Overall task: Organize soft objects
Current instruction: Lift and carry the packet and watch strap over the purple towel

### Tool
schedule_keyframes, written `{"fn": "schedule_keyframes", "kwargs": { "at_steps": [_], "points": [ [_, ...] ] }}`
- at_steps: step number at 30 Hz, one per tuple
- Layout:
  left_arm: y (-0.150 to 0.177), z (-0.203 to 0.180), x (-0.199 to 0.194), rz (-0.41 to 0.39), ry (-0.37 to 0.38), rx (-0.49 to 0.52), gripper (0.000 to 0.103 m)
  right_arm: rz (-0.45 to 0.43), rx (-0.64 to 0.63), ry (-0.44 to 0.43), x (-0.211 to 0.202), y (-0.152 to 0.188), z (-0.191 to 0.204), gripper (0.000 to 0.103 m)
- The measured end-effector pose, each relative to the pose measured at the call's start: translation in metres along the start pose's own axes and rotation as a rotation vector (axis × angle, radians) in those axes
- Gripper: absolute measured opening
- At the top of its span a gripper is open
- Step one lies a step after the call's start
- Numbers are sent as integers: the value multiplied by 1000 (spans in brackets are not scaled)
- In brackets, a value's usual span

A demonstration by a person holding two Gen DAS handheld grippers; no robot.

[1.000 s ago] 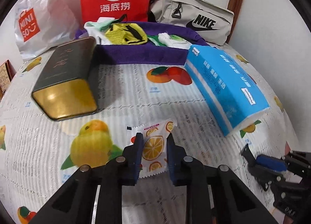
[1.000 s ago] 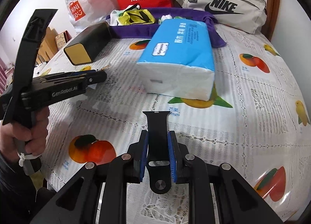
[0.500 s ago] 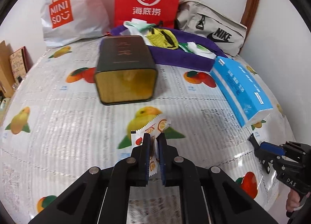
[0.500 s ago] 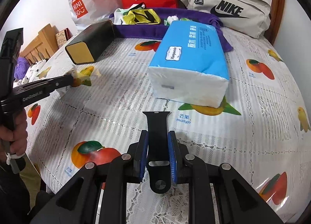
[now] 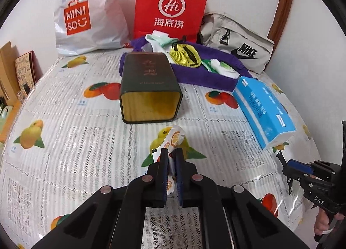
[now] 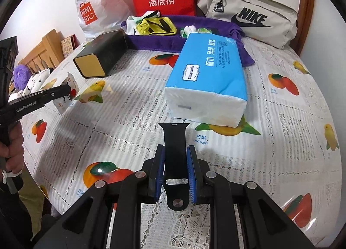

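Observation:
My left gripper (image 5: 171, 155) is shut on a small white sachet (image 5: 174, 136) printed with orange slices, held just above the fruit-print tablecloth (image 5: 75, 141). From the right wrist view the same gripper (image 6: 68, 93) shows at the left with the sachet (image 6: 71, 81) pinched at its tip. My right gripper (image 6: 175, 150) is shut on a black watch strap (image 6: 174, 136) that sticks out past the fingertips. A blue tissue pack (image 6: 207, 76) lies ahead of it. A purple cloth (image 5: 205, 77) at the back holds a yellow mesh piece (image 5: 183, 55) and white-green cloths.
A dark tin (image 5: 149, 84) with a gold end lies on its side straight ahead of the left gripper. Against the wall stand a MINISO bag (image 5: 86, 17), a red paper bag (image 5: 170, 9) and a beige Nike pouch (image 5: 237, 48). Plush toys (image 6: 23, 78) sit beyond the table's left edge.
The left jaws closed on the sachet and raised it off the tablecloth, swinging left so the tin now lies straight ahead. The right gripper kept still with the strap.

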State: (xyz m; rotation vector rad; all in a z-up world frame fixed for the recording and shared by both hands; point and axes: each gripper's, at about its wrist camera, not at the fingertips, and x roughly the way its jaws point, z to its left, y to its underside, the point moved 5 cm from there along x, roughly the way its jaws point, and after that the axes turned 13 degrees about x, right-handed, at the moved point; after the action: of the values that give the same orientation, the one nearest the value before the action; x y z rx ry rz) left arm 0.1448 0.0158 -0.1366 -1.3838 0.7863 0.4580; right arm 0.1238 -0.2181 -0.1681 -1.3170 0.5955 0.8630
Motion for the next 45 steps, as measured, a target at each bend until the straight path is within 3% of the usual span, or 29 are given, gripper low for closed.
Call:
{"fn": "schedule_keyframes", "kwargs": {
  "at_steps": [19,30,45],
  "points": [
    [-40,8,-20,-38,-31,-5,7,-85,-13,-32,-44,-30,8,20],
    [-82,16,-22,-70,-43,-2,7,-140,-38,-49,-50,-84,11,20],
    [-140,29,10,-52,-45,7,7,-187,-33,-43,-26,-166,9,20]
  ]
}}
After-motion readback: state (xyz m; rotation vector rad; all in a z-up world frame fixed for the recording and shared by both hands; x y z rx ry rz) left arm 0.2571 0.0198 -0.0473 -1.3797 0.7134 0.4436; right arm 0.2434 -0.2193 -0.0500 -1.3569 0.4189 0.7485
